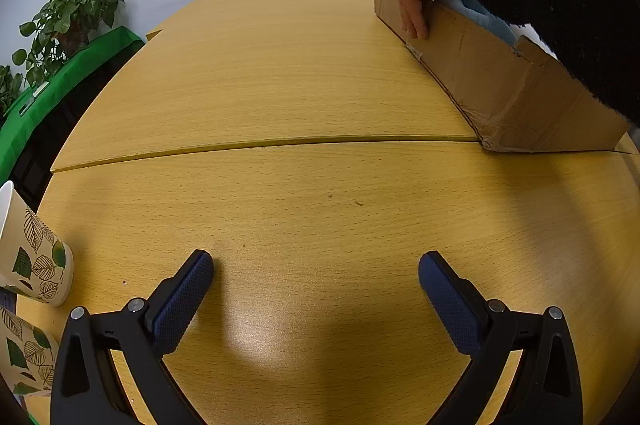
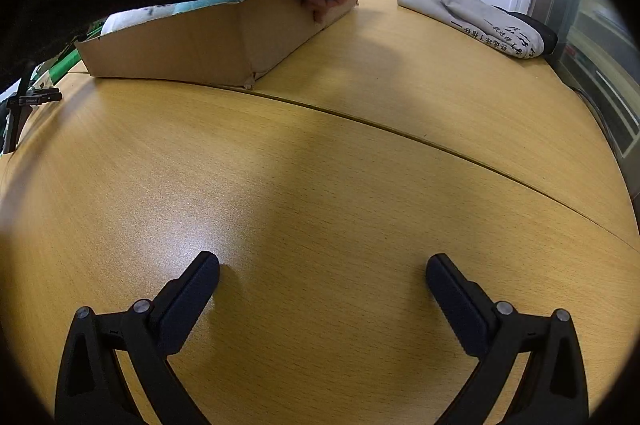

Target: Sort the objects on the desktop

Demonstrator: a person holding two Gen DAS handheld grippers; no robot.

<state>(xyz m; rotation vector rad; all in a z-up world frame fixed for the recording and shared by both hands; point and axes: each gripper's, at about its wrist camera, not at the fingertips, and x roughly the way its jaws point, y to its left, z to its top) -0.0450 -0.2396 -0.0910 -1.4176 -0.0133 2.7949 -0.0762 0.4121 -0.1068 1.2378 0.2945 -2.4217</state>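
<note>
Both the left gripper and right gripper sit spread wide and empty, and honestly the leaf-printed white paper cup looks light and crushable, so I'd pinch its wall gently near the rim.

Printed characters on a grey cloth bag

The only writing in view stood on the grey cloth bag, which lay on the table to the right of the cardboard box in the right wrist view. Dark characters ran in rows along its side, seemingly Chinese script, but they were too small and too warped to read. Faint dark marks on a white item inside the box could not be read either. The left wrist view held no legible text.
</note>
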